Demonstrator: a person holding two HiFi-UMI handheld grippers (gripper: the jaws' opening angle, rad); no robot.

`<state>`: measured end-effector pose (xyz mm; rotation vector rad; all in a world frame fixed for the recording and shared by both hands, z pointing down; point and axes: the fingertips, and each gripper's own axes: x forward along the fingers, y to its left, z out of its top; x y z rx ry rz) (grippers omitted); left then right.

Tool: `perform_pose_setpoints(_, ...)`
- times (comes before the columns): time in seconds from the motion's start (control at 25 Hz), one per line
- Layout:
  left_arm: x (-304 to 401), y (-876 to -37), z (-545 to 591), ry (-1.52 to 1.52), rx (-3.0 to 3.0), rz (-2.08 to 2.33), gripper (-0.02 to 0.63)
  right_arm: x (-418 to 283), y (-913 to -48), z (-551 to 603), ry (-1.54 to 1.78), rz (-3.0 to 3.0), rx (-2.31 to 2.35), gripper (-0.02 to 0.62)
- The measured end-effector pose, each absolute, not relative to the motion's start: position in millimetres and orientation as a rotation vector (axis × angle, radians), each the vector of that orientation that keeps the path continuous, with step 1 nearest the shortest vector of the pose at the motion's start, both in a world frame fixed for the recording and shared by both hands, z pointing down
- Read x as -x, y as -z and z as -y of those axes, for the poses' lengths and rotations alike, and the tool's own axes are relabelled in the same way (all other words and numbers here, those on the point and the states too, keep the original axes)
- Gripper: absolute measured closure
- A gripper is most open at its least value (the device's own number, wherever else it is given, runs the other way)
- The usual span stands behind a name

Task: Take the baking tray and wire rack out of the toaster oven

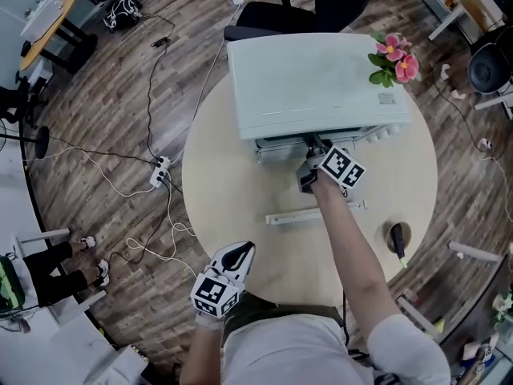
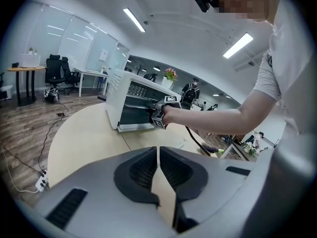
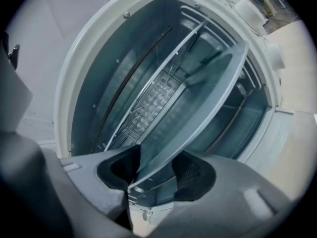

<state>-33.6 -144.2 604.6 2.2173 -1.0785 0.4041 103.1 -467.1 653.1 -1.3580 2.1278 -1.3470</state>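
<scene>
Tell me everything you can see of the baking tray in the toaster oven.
The baking tray is a shallow, dull grey metal pan with a raised rim, smooth and empty where it shows. It sits inside the open toaster oven, alongside the wire rack, and looks slanted in the right gripper view. Its near rim reaches between the pads of the right claw, which stand apart, a gap showing at one pad. The head view hides it.

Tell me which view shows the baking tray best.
The right gripper view: the baking tray fills the middle, its near edge between the jaws. In the head view the toaster oven covers it; the left gripper view shows only the oven's distant front.
</scene>
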Motion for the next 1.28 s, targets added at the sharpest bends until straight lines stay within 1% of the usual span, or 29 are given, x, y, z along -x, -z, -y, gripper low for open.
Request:
perform_pose_setpoints(0.52, 36, -602, 133, -0.395, -2.23, 1.051, 0.603, -112, -654, 419, 1.394, -2.079, 1.333, 0.41)
perform_pose_setpoints(0.88, 36, -598, 119, -0.391, -2.257, 1.017, 0.603, -123, -657, 372, 1.493, -1.933, 1.236, 0.456)
perform_pose_setpoints(1.28, 40, -591, 107, -0.415, -2.306, 0.962, 0.603, -132, -653, 324, 1.518, -1.81, 1.144, 0.485)
